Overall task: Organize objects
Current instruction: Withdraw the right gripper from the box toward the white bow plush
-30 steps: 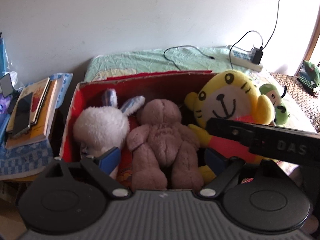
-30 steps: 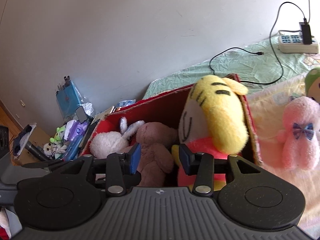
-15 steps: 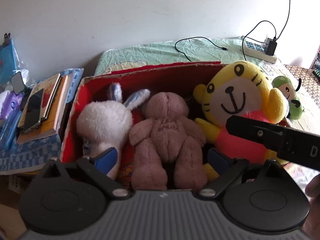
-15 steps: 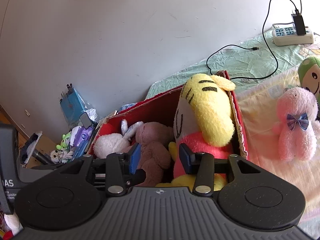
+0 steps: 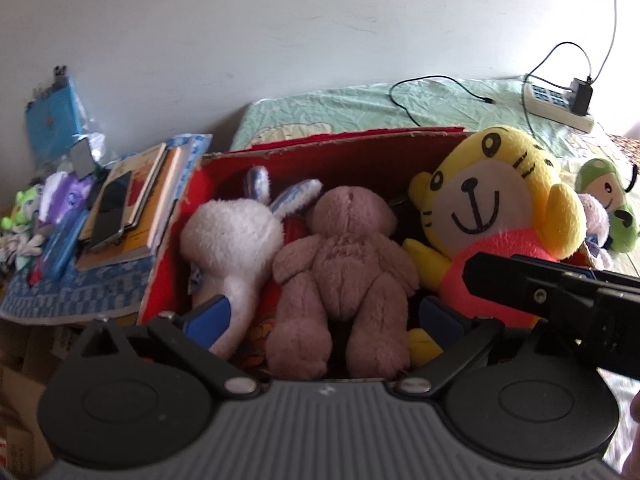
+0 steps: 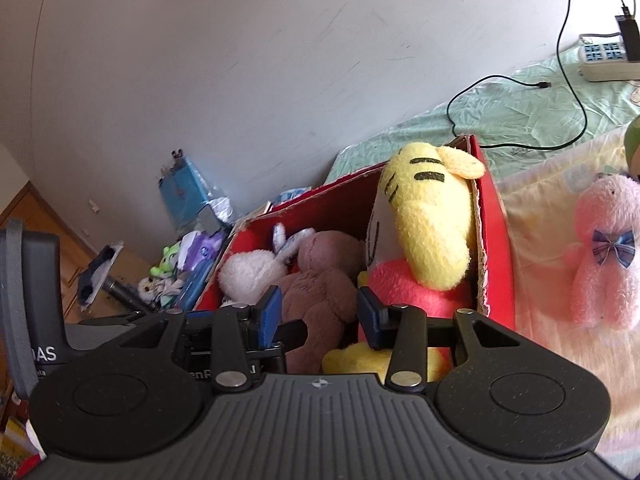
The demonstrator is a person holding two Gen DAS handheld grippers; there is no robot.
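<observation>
Left gripper (image 5: 326,314) farther back from box (image 5: 320,148); "DAS" lettering (image 6: 42,354)

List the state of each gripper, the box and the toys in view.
Left gripper: open, empty.
Right gripper: open, empty.
Red box: open-topped, holding three toys.
Tiger: upright in box.
Brown bear: in box, back showing.
White bunny: in box.
Pink plush: outside, on bed.

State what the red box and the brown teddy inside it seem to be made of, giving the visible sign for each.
Red box: apparently corrugated cardboard with a red printed finish; its torn top rim shows raw brown board. Brown teddy: seemingly soft plush fabric, matte and short-piled; the fuzzy surface has a stitched seam down the back.
</observation>
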